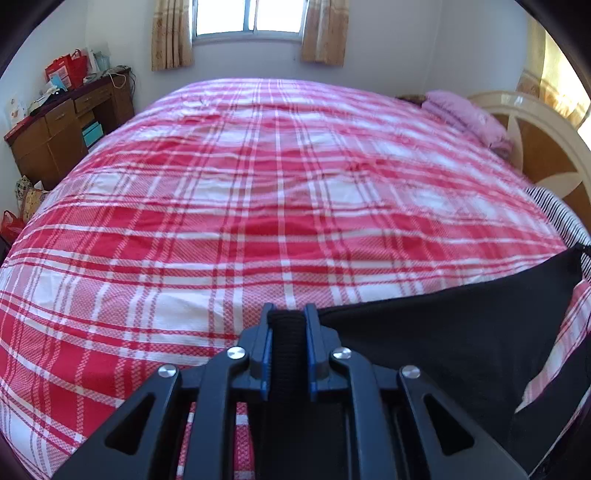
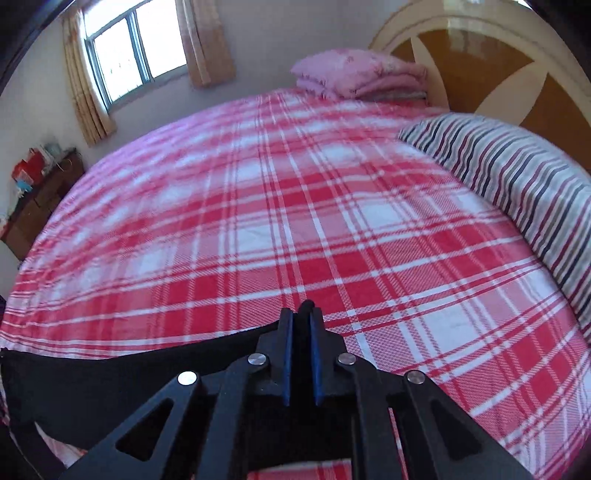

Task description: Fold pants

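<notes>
item: black pants [image 1: 443, 332], held stretched above the near edge of a bed [image 1: 258, 184] with a red-and-white plaid cover. left hand-held gripper [image 1: 288, 321]: clamped on a ribbed black band of the pants; fabric runs off to its right. right hand-held gripper [image 2: 302, 317]: pinched together on a peak of the pants [image 2: 110, 369]; fabric runs off to its left. surroundings: striped pillow [image 2: 517, 177] and folded pink bedding [image 2: 351, 74] by the headboard [image 2: 517, 55]; curtained window [image 1: 247, 18]; cluttered wooden dresser [image 1: 62, 125].
</notes>
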The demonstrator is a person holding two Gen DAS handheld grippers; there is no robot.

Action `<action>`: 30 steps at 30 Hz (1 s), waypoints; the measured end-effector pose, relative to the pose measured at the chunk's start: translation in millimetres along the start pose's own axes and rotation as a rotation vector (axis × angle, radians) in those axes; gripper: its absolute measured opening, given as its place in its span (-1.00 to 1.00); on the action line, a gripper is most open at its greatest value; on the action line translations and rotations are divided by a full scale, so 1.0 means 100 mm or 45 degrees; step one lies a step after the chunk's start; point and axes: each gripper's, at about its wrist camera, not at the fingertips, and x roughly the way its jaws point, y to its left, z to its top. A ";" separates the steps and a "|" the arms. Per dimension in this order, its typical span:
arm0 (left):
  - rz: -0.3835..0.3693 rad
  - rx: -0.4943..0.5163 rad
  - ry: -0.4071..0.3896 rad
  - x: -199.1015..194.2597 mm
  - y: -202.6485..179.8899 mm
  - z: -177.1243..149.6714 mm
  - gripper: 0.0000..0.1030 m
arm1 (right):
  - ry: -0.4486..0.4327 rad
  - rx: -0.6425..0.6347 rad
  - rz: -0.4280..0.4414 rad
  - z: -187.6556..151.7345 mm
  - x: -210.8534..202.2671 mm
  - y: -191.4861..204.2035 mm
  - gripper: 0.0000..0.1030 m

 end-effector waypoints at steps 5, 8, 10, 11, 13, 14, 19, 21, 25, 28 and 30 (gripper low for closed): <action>-0.066 -0.003 -0.111 -0.26 0.00 -0.06 -0.70 | -0.141 0.021 0.065 -0.15 -0.59 -0.03 -0.84; -0.104 0.003 -0.170 -0.40 0.00 -0.12 -0.70 | -0.181 0.044 0.088 -0.37 -0.87 -0.10 -0.85; -0.138 -0.002 -0.205 -0.50 0.02 -0.18 -0.70 | -0.194 0.055 0.101 -0.53 -1.03 -0.14 -0.85; -0.151 -0.001 -0.220 -0.54 0.02 -0.22 -0.70 | -0.199 0.057 0.102 -0.61 -1.09 -0.16 -0.85; -0.172 0.007 -0.247 -0.63 0.03 -0.31 -0.70 | -0.211 0.074 0.109 -0.77 -1.20 -0.21 -0.85; -0.182 0.008 -0.257 -0.67 0.03 -0.35 -0.70 | -0.215 0.091 0.112 -0.87 -1.25 -0.25 -0.85; -0.223 0.002 -0.305 -0.89 0.07 -0.61 -0.70 | -0.234 0.167 0.123 -1.23 -1.41 -0.45 -0.85; -0.232 0.009 -0.323 -0.97 0.08 -0.72 -0.70 | -0.242 0.185 0.126 -1.34 -1.46 -0.50 -0.85; -0.257 0.036 -0.344 -1.09 0.11 -0.96 -0.70 | -0.251 0.215 0.133 -1.56 -1.57 -0.62 -0.85; -0.244 0.085 -0.382 -1.12 0.08 -1.13 -0.70 | -0.243 0.232 0.129 -1.73 -1.61 -0.69 -0.85; -0.232 0.124 -0.368 -1.12 0.03 -1.24 -0.70 | -0.236 0.234 0.122 -1.85 -1.64 -0.71 -0.85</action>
